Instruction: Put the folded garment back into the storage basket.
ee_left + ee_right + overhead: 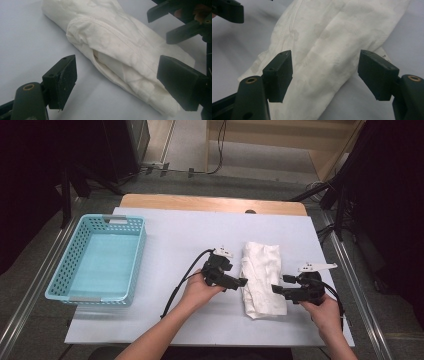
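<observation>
1. A folded white cotton cloth is being shown lying lengthwise, near to far, on the pale blue-white table cover, right of the table's middle; its near end is lying closer to the person's edge than its far end.

2. The black left hand-held gripper is being held just left of the cloth, its tips being pointed right at the cloth's left edge; in the left gripper view its jaws are being held wide apart, with the cloth's seamed fold lying between and beyond them and untouched by the pads; nothing is being gripped.

3. The black right hand-held gripper is being held at the cloth's right edge, pointed left; in the right gripper view its jaws are being kept wide open above the cloth, with no pad being pressed on the fabric.

4. The two grippers are being faced toward each other across the cloth's near half.

5. A light turquoise perforated plastic basket is being seen at the table's left side, well apart from the cloth.
</observation>
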